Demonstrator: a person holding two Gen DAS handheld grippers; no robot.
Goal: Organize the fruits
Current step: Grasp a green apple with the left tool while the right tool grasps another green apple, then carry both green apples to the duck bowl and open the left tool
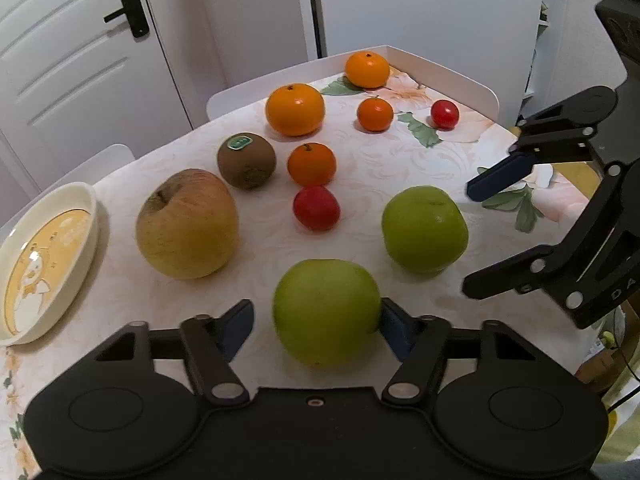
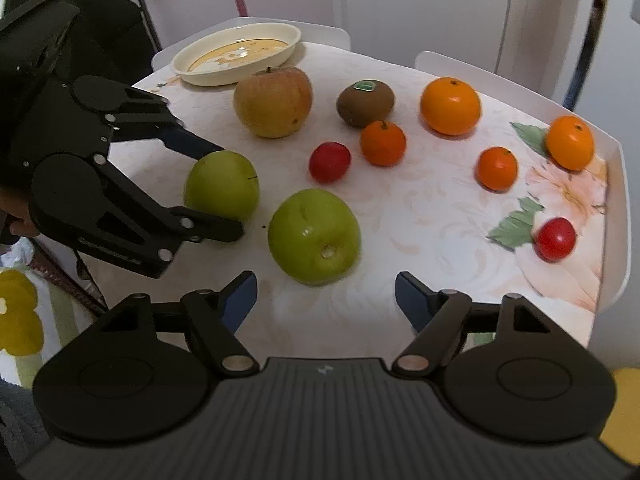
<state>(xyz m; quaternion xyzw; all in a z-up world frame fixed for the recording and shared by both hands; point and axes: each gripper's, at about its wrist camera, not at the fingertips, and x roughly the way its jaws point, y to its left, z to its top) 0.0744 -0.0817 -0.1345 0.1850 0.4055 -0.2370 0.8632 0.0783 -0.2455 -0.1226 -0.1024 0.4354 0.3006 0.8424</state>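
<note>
Left wrist view: the left gripper [image 1: 318, 320] sits low over the worktop [image 1: 360, 168], its jaws either side of a green apple [image 1: 326, 312]. The right blue pad touches the apple's side; the left pad stands a little apart from it, so no firm grip is visible. A second green apple [image 1: 425, 229] lies just beyond, to the right, near the right gripper [image 1: 474, 240], which comes in from the right edge with jaws apart and nothing between them. Left of centre are a large yellow-brown apple [image 1: 187, 224] and a kiwi [image 1: 246, 160] with a green sticker. Four oranges of mixed size and two small red fruits are scattered farther back. A cream dish [image 1: 48, 264] rests at the left edge of the worktop.

Right wrist view: the right gripper [image 2: 326, 294] hangs with jaws spread, just short of the second green apple [image 2: 314, 236], which lies stem end up and untouched. To the left, the left gripper [image 2: 230, 192] straddles the first green apple [image 2: 221, 185]; the upper finger meets its top, and whether the lower one touches cannot be told. The dish [image 2: 236, 54] is at the far side, behind the yellow-brown apple [image 2: 273, 101].
</note>
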